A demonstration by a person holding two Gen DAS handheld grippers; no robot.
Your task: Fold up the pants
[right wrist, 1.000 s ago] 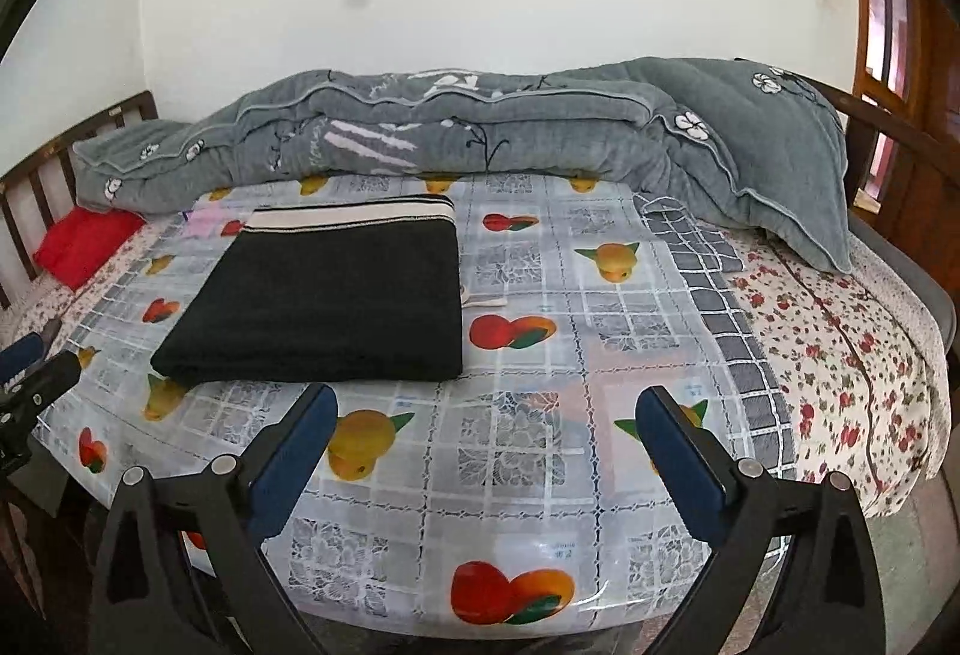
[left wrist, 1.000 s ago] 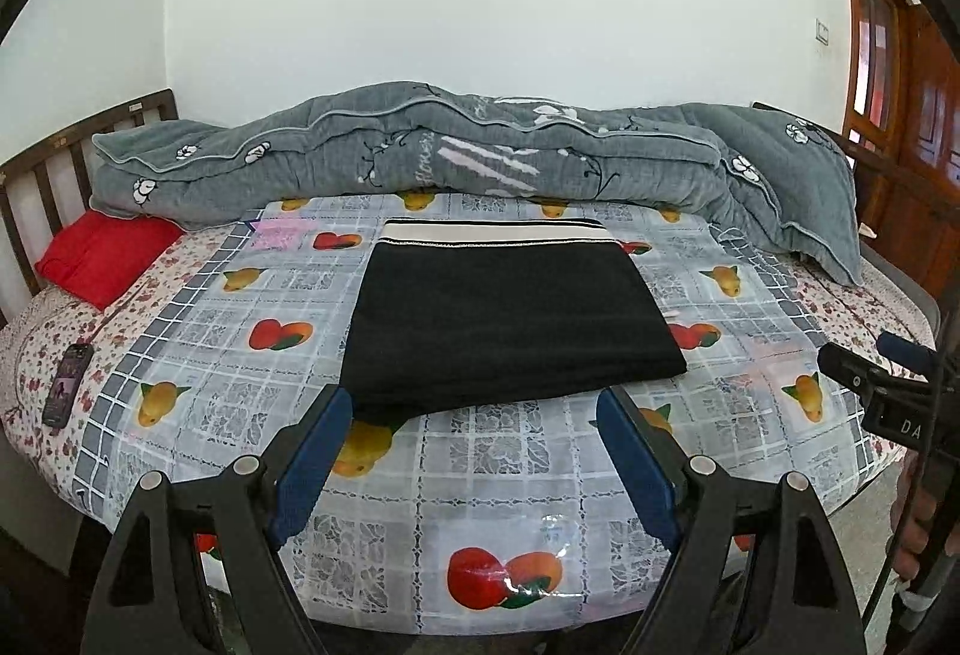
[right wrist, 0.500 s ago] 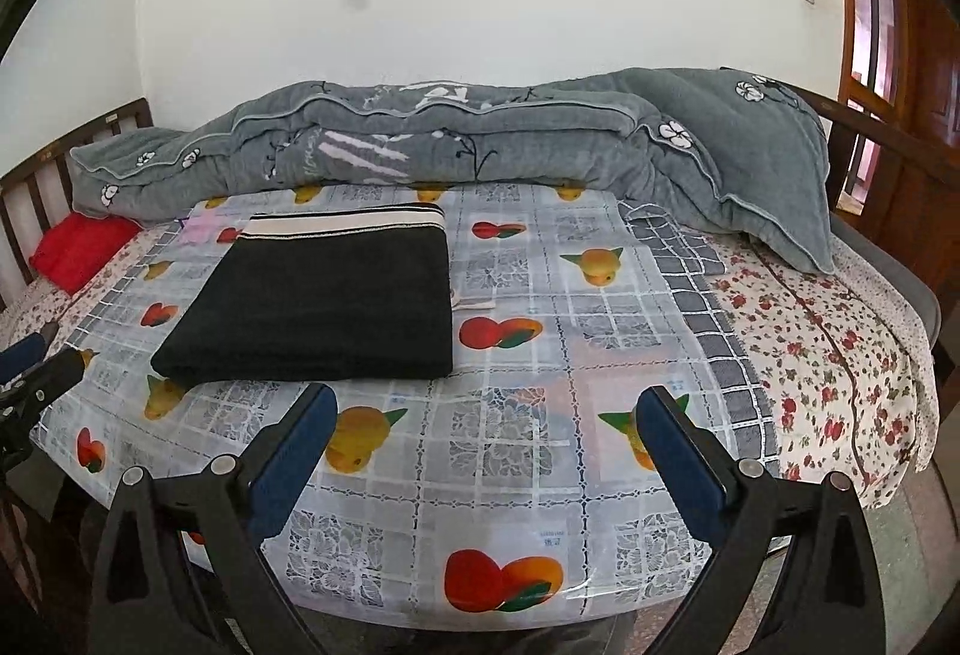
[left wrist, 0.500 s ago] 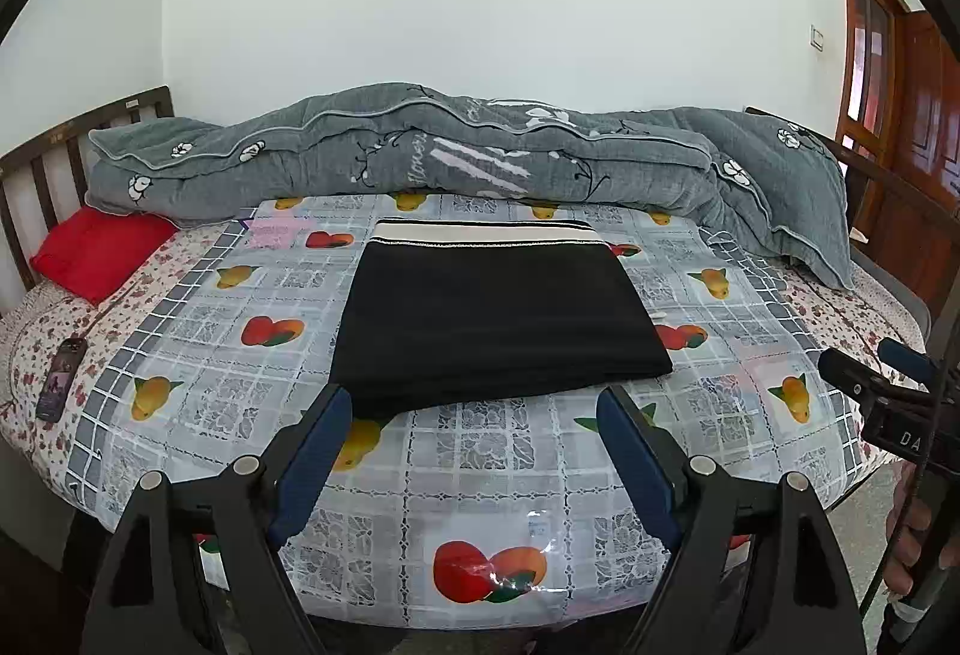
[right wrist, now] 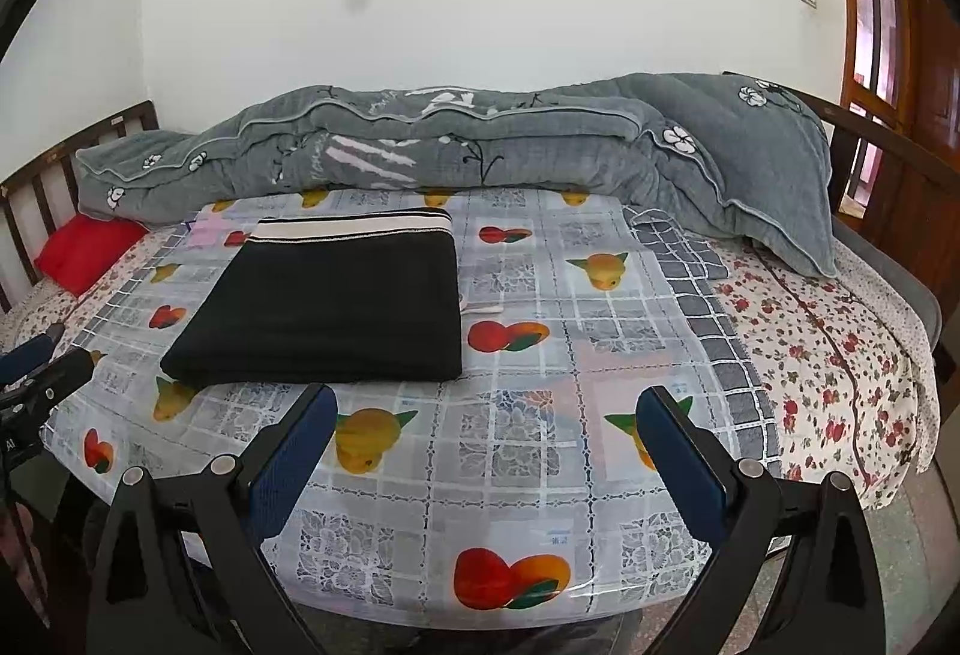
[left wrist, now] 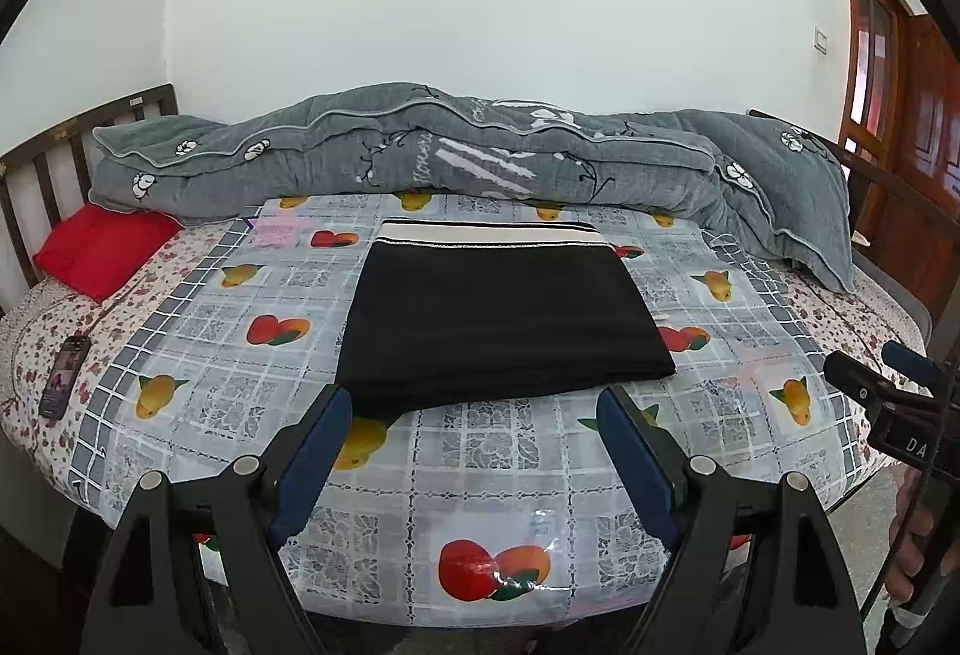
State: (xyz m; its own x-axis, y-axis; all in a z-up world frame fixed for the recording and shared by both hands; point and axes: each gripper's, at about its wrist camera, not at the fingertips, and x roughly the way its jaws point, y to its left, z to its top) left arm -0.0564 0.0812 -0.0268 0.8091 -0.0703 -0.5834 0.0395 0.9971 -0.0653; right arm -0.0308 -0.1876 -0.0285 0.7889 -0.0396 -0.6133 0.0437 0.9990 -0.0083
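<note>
Lying flat on the fruit-print plastic cover (left wrist: 498, 451) of the bed, the black pants (left wrist: 498, 319) are folded into a neat rectangle, their cream waistband with dark stripes (left wrist: 489, 233) turned toward the far edge of the bed and the rolled grey floral quilt (left wrist: 456, 150) that runs along that edge. In the right wrist view the same pants (right wrist: 336, 307) sit left of the bed's middle, with a small pale tab poking out at their right side. The left gripper (left wrist: 474, 451) hangs over the near edge of the bed with its blue pads spread wide and nothing between them; its left pad overlaps the near left corner of the pants in the picture, but I cannot tell whether it touches the cloth. The right gripper (right wrist: 480, 451) also stands wide and empty, over bare cover to the right of the pants' near right corner, clear of the fabric. A red pillow (left wrist: 99, 250) rests at the left end of the bed against the slatted wooden headboard (left wrist: 42, 156), and a phone (left wrist: 63, 376) lies near the left edge on the flowered sheet (right wrist: 828, 355), which shows past the cover. A wooden door (right wrist: 888, 54) stands on the right, and fingers of the person's hand (left wrist: 912, 553) show at the left view's right rim
</note>
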